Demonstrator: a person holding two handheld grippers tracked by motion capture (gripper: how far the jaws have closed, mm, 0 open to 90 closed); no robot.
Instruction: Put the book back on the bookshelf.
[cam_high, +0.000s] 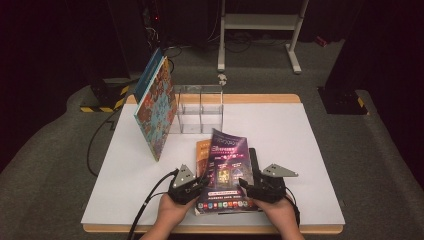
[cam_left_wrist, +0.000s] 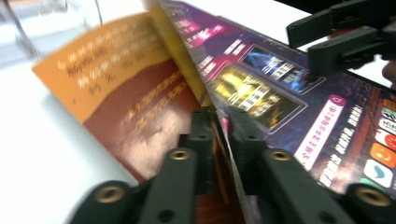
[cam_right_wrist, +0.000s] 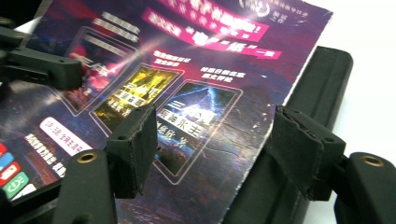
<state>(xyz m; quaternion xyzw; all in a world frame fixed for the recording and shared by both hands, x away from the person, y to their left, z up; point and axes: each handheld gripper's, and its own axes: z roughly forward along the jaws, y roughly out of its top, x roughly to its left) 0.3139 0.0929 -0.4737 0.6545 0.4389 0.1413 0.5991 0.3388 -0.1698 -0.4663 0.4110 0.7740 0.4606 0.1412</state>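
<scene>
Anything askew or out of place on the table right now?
Yes: the large colourful patterned book stands tilted against the clear acrylic holder instead of inside it. The purple magazine's cover is lifted off the orange book, pinched by the left gripper.

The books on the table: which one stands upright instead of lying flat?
The large patterned book leaning against the clear acrylic holder; the purple magazine and orange book lie by the grippers.

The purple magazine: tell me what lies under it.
Under the purple magazine lie an orange-brown book, showing at its left edge, and a black book along its right edge. Their covered parts, and anything else beneath, cannot be seen.
</scene>
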